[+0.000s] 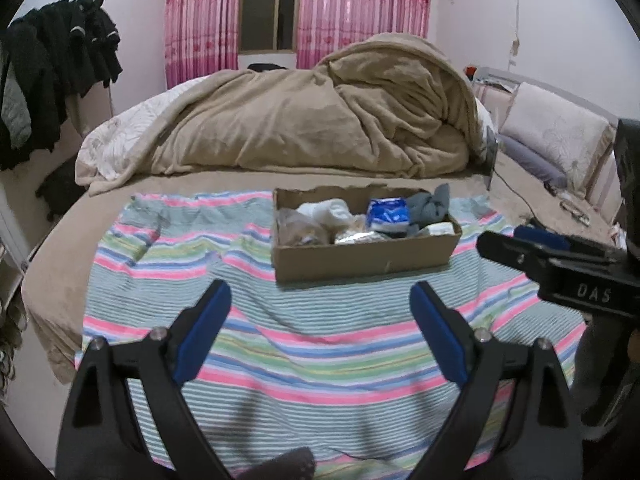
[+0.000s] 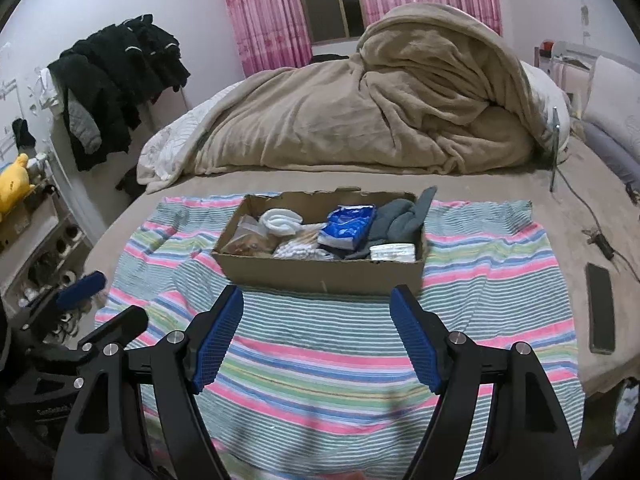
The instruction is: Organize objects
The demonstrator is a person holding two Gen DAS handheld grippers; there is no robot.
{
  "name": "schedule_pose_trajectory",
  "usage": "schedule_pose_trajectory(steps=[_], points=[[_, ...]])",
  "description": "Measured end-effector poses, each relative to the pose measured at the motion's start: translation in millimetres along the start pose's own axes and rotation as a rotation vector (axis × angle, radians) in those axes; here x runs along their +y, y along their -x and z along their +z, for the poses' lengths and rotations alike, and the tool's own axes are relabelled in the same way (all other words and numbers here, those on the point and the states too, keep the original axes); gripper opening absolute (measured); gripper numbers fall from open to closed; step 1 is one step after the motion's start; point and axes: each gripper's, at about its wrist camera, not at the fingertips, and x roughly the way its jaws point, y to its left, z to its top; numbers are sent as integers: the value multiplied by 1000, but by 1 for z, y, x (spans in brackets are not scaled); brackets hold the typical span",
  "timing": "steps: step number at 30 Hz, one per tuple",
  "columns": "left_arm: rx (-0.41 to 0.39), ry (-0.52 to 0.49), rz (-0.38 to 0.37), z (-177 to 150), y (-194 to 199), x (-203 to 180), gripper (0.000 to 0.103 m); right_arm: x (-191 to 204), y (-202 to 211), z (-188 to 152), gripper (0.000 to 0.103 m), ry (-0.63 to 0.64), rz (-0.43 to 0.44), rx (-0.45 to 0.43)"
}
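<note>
The box (image 2: 320, 264) sits on the striped cloth (image 2: 320, 360), straight ahead of both grippers, its long axis running crosswise to their fingers, with the right gripper (image 2: 316, 336) seemingly slightly nearer than the left gripper (image 1: 320, 332), and both are spread and hold nothing.

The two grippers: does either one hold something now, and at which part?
Nothing is held. The left gripper and the right gripper both stand open over the striped cloth, short of the cardboard box.
</note>
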Motion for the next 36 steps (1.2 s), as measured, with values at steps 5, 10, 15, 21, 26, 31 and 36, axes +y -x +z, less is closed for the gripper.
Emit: schedule_pose_trajectory(steps=[5,10,15,21,26,31,36], points=[[4,12,-6,-1,1,1,92,1,2,-1,78,-2,2,-1],[-10,7,14,-2,3,-1,92,4,3,-4,78,2,2,4],[-7,6,13,-3,3,-1,92,4,-1,-4,78,0,6,12],[-7,13,8,-3,2,0,92,6,-4,-6,79,1,9,19],[-6,19,20,-3,0,3,92,6,-9,-6,78,2,9,26],[-6,28,21,-3,-1,5,92,6,-9,-7,79,2,9,25],[-3,29,18,-3,-1,6,92,6,-10,-7,78,4,8,27]])
